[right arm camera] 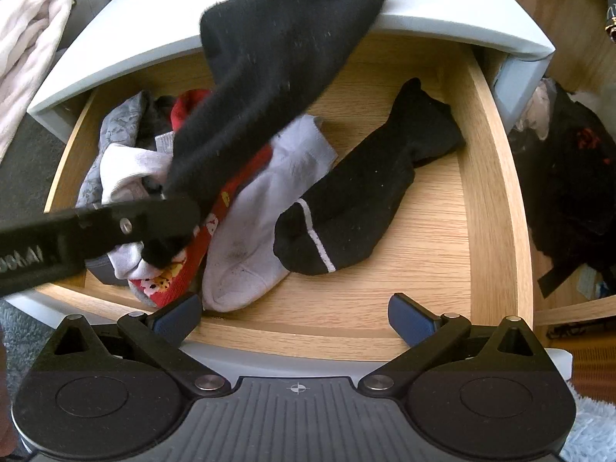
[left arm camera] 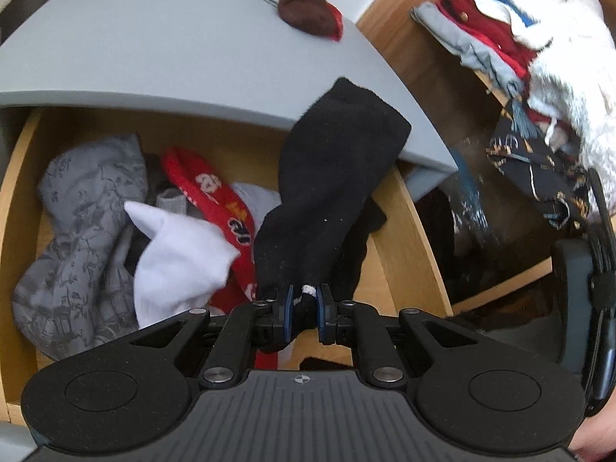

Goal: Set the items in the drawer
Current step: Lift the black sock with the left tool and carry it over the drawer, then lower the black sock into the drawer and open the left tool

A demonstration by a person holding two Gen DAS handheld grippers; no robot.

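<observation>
My left gripper [left arm camera: 304, 302] is shut on the toe end of a black sock [left arm camera: 331, 177], which hangs over the open wooden drawer [left arm camera: 408, 238]. The right wrist view shows the same held black sock [right arm camera: 277, 65] stretched up toward the grey cabinet top [right arm camera: 442, 11], with the left gripper [right arm camera: 161, 211] coming in from the left. My right gripper [right arm camera: 294, 317] is open with nothing in it, at the drawer's front edge [right arm camera: 327, 337]. In the drawer lie a second black sock [right arm camera: 365, 200], a white sock [right arm camera: 265, 211], a red patterned sock [right arm camera: 177, 281] and a grey cloth [left arm camera: 77, 238].
A brown and red sock [left arm camera: 304, 7] lies on the grey cabinet top [left arm camera: 154, 38]. A pile of clothes [left arm camera: 531, 61] sits on wooden shelving to the right, with a dark patterned fabric [left arm camera: 539, 169] below it. A pale towel [right arm camera: 27, 50] lies at the far left, and dark clothing [right arm camera: 566, 177] right of the drawer.
</observation>
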